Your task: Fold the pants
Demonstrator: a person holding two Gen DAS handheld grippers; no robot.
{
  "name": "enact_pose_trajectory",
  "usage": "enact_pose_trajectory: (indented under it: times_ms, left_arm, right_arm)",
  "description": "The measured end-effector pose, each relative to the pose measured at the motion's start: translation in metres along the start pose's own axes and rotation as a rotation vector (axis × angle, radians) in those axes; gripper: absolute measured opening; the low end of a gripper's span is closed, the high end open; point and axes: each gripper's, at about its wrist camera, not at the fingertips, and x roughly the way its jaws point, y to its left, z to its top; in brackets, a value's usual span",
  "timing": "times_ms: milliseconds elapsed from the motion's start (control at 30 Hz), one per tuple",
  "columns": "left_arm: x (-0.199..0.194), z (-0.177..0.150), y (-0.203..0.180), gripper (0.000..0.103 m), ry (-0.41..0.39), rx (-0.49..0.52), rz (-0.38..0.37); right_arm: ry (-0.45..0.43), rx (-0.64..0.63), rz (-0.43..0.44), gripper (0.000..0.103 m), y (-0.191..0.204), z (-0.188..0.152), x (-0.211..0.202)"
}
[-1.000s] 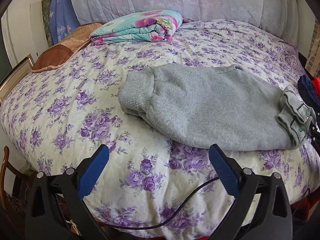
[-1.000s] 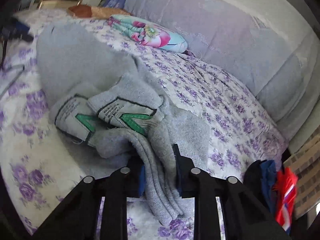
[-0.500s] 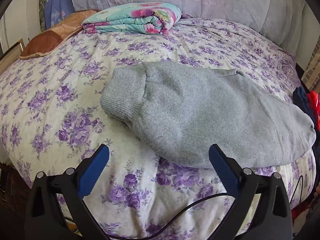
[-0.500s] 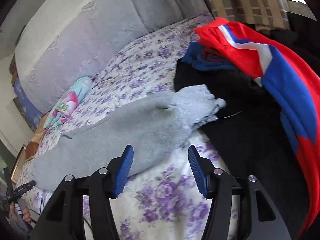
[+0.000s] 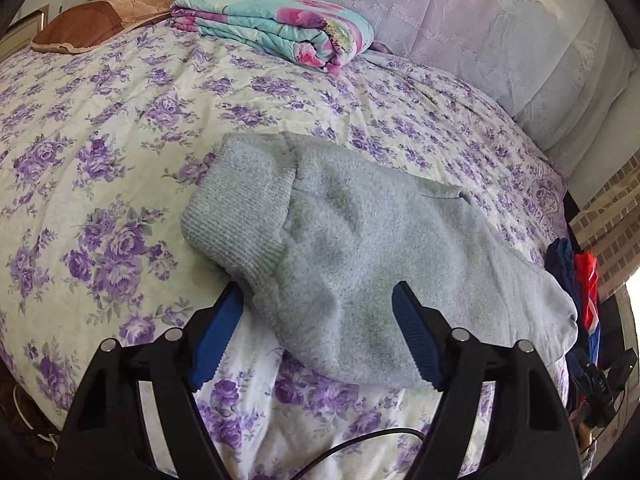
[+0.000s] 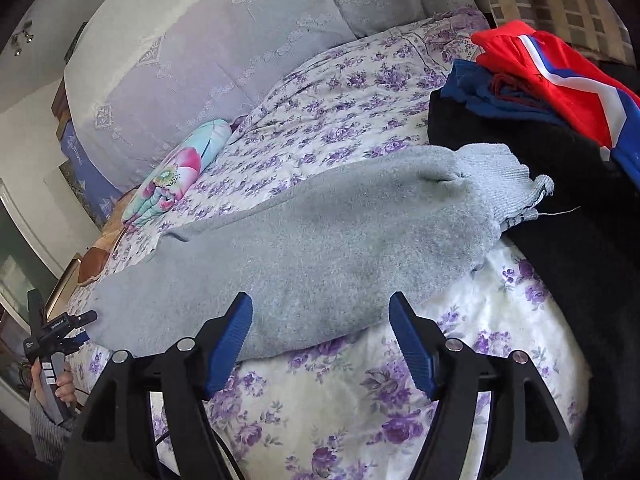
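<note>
Grey pants (image 5: pixel 360 256) are lying lengthwise on the floral bedspread (image 5: pixel 120 128), the wide-open left gripper (image 5: pixel 320 332) and right gripper (image 6: pixel 322 336) flanking their near edge, risking a bunched, single-layer pinch.

This is a bedroom in someone's home: nearly everything in view is a bed (image 5: pixel 120 168) under a cream quilt printed with purple roses, backed by a tall padded headboard (image 6: pixel 192 52) in pale lilac. A folded floral blanket (image 5: pixel 280 28) and a brown pillow (image 5: pixel 104 8) lie up by the headboard, and loose clothes, among them grey pants (image 5: pixel 360 248) and a red, white and blue garment (image 6: pixel 560 76), are scattered on the bedcover. Past the bed's edge a brick-patterned wall (image 5: pixel 608 216) shows.
</note>
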Motion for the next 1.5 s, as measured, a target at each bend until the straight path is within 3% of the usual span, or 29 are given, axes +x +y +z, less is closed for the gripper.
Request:
enact_pose_trajectory:
  times_ms: [100, 167, 233, 333, 400, 633, 700, 767, 867, 1033, 1133, 1167, 1200, 1233, 1500]
  left_arm:
    - [-0.001, -0.003, -0.002, 0.074, -0.007, 0.013, 0.001]
    - [-0.001, -0.002, -0.005, 0.059, -0.023, 0.033, 0.022]
    - [-0.002, 0.001, -0.009, 0.034, -0.045, 0.059, 0.056]
    - [-0.007, 0.012, -0.01, 0.021, -0.073, 0.064, 0.054]
    - [-0.013, 0.019, -0.009, 0.02, -0.088, 0.047, 0.018]
    - [-0.02, 0.023, -0.004, 0.02, -0.089, 0.008, -0.036]
    - [-0.017, 0.025, -0.006, 0.02, -0.082, 0.014, -0.02]
    - [-0.015, 0.027, -0.009, 0.02, -0.064, 0.015, -0.004]
    - [-0.015, 0.027, -0.01, 0.025, -0.051, 0.026, 0.002]
    - [-0.012, 0.025, -0.011, 0.024, -0.04, 0.069, 0.017]
    - [-0.003, 0.02, -0.002, 0.025, -0.02, 0.033, 0.013]
    - [0.0, 0.017, 0.001, 0.029, -0.007, 0.024, 0.012]
    - [0.004, 0.013, 0.005, 0.045, 0.014, 0.011, 0.003]
    - [0.007, 0.009, 0.007, 0.053, 0.025, -0.007, -0.014]
    - [0.026, -0.003, 0.009, 0.054, 0.073, -0.027, -0.042]
  right_arm:
    - [0.017, -0.004, -0.002, 0.073, 0.002, -0.003, 0.004]
    - [0.03, -0.007, 0.001, 0.074, 0.002, -0.005, 0.007]
    - [0.044, -0.013, -0.001, 0.078, 0.005, -0.006, 0.01]
    - [0.067, -0.013, 0.005, 0.08, 0.007, -0.008, 0.013]
    - [0.078, 0.002, 0.024, 0.08, 0.005, -0.01, 0.013]
    - [0.108, 0.061, 0.056, 0.078, -0.005, -0.013, 0.021]
    - [0.113, 0.061, 0.07, 0.066, -0.007, -0.008, 0.03]
    - [0.13, 0.078, 0.079, 0.037, -0.01, -0.003, 0.042]
    - [0.12, 0.104, 0.112, 0.019, -0.014, 0.003, 0.049]
    - [0.101, 0.041, 0.115, 0.016, -0.004, 0.01, 0.038]
    - [0.126, 0.054, 0.111, 0.017, -0.006, 0.008, 0.045]
    - [0.14, 0.057, 0.105, 0.019, -0.006, 0.006, 0.048]
    - [0.143, 0.076, 0.108, 0.019, -0.009, 0.004, 0.05]
    - [0.145, 0.094, 0.115, 0.019, -0.011, 0.002, 0.051]
    - [0.149, 0.112, 0.131, 0.02, -0.015, -0.003, 0.049]
